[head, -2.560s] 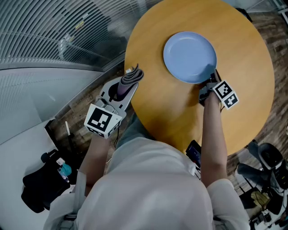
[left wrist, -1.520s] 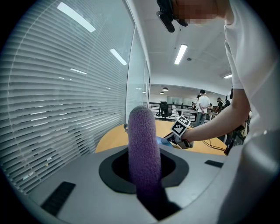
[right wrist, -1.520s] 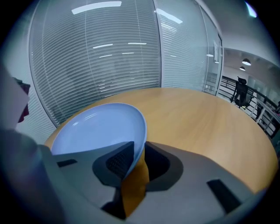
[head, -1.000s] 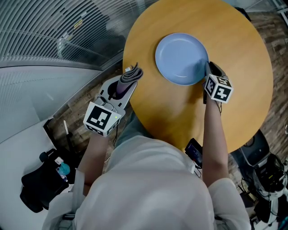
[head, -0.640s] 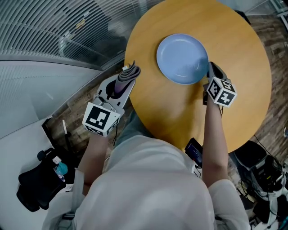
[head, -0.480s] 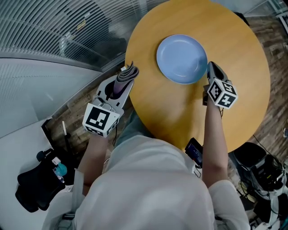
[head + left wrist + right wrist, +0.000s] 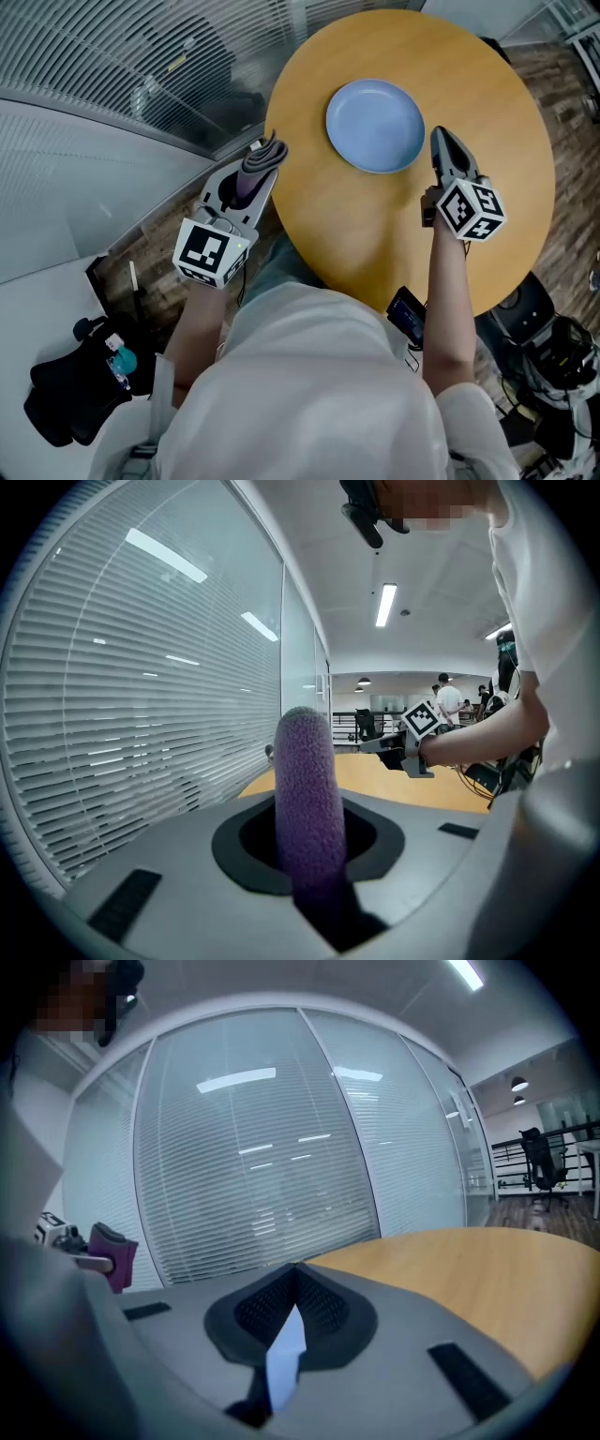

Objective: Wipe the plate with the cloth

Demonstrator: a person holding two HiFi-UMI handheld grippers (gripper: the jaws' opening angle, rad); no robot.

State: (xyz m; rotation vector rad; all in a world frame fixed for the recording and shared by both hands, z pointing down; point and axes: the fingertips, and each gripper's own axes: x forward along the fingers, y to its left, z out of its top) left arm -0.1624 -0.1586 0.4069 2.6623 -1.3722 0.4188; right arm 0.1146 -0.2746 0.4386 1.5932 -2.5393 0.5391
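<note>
— Purple and fuzzy, that cloth [image 7: 307, 799]; why does it stand up like a post?
— My left gripper [image 7: 253, 176] has its jaws clamped on the lower part of the roll, so the free end pokes out past the tips; that is the end I mean to rub with. I hold it off the rim of the round wooden table [image 7: 356, 234], over the floor, well apart from the plate [image 7: 375, 125].
— And the plate?
— Pale blue, flat on the tabletop towards the far side, bare; no wiping is under way, I judge. My right gripper [image 7: 438, 137] hangs just beside its right edge, pointing away from me, jaws pressed together.
— On the rim?
— I think not; from the head view the plate sits level on the wood and the jaw tips look clear of it; I judge that hand is there to steady the plate.
— What does each camera add?
— The right gripper view shows the pads meeting at the tip, with a pale blue sliver in the slit below them; whether that is the plate glimpsed through the gap I cannot tell; it also catches the cloth far to its left. The left gripper view shows the cloth's pile and my right gripper's marker cube [image 7: 423, 718] across the table; only the head view shows the plate whole.
</note>
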